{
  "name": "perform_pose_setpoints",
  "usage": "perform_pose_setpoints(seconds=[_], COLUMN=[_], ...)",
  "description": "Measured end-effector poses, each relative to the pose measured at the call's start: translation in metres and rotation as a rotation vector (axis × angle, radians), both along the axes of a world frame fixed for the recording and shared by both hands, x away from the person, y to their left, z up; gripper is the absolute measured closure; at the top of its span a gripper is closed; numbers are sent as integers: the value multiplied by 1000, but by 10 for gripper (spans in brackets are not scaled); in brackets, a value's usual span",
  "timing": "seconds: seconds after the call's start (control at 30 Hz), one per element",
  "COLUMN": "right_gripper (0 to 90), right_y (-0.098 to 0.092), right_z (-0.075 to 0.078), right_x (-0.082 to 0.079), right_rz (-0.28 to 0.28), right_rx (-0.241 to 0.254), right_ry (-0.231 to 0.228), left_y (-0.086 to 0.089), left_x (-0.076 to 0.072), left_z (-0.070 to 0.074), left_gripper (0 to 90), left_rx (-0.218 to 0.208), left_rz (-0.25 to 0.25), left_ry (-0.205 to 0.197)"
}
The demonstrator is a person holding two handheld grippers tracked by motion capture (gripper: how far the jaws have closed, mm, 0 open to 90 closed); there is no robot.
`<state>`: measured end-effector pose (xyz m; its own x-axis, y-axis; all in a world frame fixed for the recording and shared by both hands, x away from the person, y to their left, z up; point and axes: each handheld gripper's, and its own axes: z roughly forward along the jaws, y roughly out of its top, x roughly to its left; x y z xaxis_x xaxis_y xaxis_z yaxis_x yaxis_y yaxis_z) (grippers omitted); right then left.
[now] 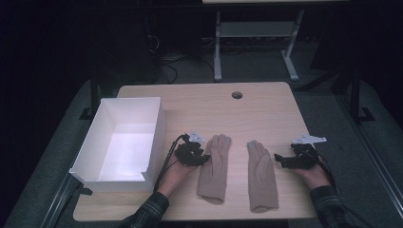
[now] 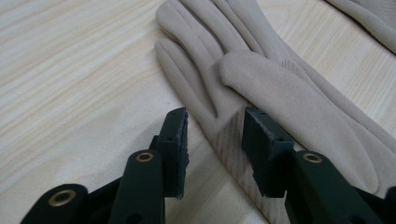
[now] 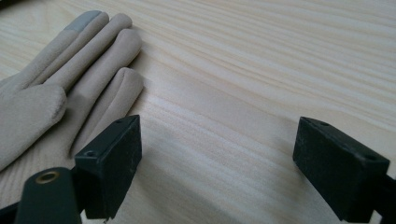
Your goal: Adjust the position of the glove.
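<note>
left glove (image 2: 261, 88): flat on wooden table (image 1: 266, 109) beside white box (image 1: 121, 142) | soft, light, limp; best pinched at palm edge | left gripper (image 2: 215, 135): part open astride glove edge, not pressing | right gripper (image 3: 217, 154): wide open, empty

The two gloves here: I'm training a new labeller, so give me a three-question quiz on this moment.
1. True or false: the white box holds a glove.
2. Which gripper's jaws straddle a glove's edge: A left gripper, B right gripper?
3. What colour is the fingertip patch on the right glove?

Key: 1 false, both the left glove and the right one lie on the table. 2 A. 3 grey.
</note>
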<state>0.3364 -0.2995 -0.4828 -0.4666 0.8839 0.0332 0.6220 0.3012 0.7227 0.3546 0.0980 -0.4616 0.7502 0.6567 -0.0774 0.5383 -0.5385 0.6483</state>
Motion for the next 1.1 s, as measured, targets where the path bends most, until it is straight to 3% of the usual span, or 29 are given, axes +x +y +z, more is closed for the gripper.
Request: perform_pose_setpoints(seconds=[0.1,0.2,0.3,0.43,0.57,0.63,0.83,1.1], right_gripper=[151,160,239,504,805,898,900,900], right_y=[0,0,0,-2,-2,1,13,25], right_z=[0,0,1,10,20,22,19,16], right_x=[0,0,-2,-7,-16,-21,-34,-32], right_rz=[0,4,2,32,123,169,286,328], right_rx=[0,0,3,29,70,86,68,69], right_ry=[0,-3,-4,19,54,75,123,152], left_y=[0,-1,-2,3,6,6,6,4], left_x=[-1,-1,-2,0,0,-1,-1,-3], left_z=[-1,-2,0,1,3,4,5,7], left_gripper=[664,786,864,877,878,878,878,878], left_rx=[-26,-44,-36,-93,-124,-128,-156,-188], left_rz=[-5,-24,-30,-24,-29,-31,-50,-59], left_ry=[17,33,28,70,81,80,105,111])
